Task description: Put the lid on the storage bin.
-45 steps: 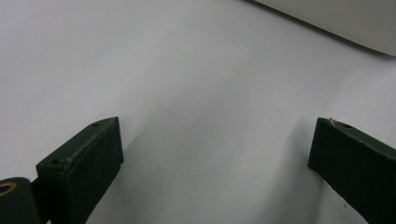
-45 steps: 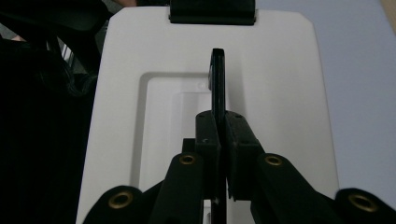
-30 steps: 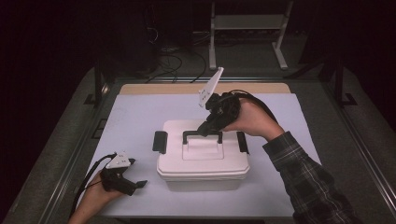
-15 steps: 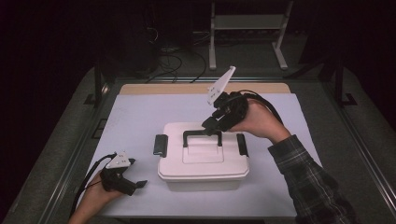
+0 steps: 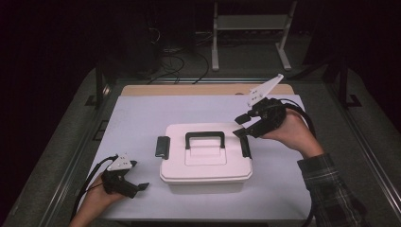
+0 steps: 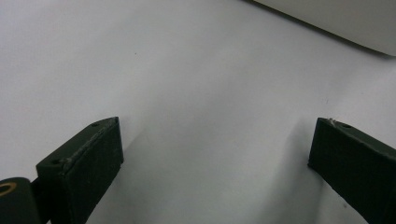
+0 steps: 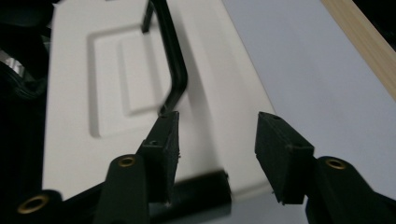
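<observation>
While the lines below take their labels from the scene, clock directions follow the high view.

Box: white storage box [image 5: 206,158] sits at the middle of the table sheet, long side running 9 to 3 o'clock, lid on.
Box shape: rectangular, rounded corners, smooth matte plastic; lid carries a shallow stepped rectangular recess, seen closer in the right gripper view [image 7: 135,84].
Handle: black carry handle [image 5: 204,139], a thin bent bar, stands upright over the lid's centre.
Latches: black latch [image 5: 163,146] at the 9 o'clock end, flipped outward; black latch at 3 o'clock [image 5: 245,147] lies against the box's end.
Right gripper: right gripper [image 5: 242,126] hovers just off the box's 2 o'clock corner, jaws spread, nothing between them; grey three-cornered plate points up toward 1 o'clock.
Left gripper: left gripper [image 5: 140,187] rests on the sheet at 8 o'clock of the box, apart from it; jaws spread wide over bare sheet.
Surface: pale, smooth table sheet [image 5: 142,118], wooden edge strip [image 5: 189,90] at 12 o'clock.
</observation>
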`<state>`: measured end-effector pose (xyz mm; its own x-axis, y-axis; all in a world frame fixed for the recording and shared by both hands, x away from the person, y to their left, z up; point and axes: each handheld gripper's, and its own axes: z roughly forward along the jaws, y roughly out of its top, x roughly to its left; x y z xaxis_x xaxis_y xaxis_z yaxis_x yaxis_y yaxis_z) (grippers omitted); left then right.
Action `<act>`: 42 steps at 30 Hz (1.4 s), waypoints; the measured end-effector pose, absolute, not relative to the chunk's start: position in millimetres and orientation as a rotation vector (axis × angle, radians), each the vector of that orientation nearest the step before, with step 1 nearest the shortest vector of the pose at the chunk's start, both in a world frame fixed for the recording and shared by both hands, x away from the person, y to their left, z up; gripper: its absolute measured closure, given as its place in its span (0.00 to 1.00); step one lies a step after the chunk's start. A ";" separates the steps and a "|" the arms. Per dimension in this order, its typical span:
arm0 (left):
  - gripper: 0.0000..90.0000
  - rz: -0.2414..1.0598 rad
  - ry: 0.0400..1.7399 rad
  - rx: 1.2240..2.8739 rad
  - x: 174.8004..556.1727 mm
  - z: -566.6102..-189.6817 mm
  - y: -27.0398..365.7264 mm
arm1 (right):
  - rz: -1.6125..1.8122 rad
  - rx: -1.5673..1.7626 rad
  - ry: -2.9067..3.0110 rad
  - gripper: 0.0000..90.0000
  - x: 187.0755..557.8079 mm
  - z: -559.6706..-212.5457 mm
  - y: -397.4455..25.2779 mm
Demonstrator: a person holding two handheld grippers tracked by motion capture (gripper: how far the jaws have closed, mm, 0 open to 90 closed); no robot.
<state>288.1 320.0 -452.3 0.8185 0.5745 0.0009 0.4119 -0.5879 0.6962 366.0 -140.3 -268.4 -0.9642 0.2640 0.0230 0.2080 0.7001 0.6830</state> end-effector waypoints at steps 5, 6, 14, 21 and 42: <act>0.02 0.293 0.721 2.280 288.1 -452.3 320.0 | 1.102 0.490 2.790 0.48 362.0 -277.6 -161.8; 0.02 0.293 0.721 2.280 288.1 -452.3 320.0 | 1.087 0.511 2.780 0.47 361.2 -280.2 -165.5; 0.02 0.293 0.721 2.279 288.1 -452.3 320.0 | 1.098 0.637 2.724 0.37 356.1 -296.6 -189.7; 0.02 0.293 0.720 2.280 288.1 -452.3 320.0 | 1.047 0.725 2.667 0.21 352.4 -308.2 -199.7; 0.02 0.294 0.720 2.278 288.1 -452.4 320.0 | 0.963 1.027 2.516 0.00 344.9 -371.2 -220.2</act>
<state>288.1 320.0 -452.4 0.8181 0.5751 0.0012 0.4113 -0.5865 0.6978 344.9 -220.2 -371.2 -0.7173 0.6967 0.0110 0.5259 0.5309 0.6645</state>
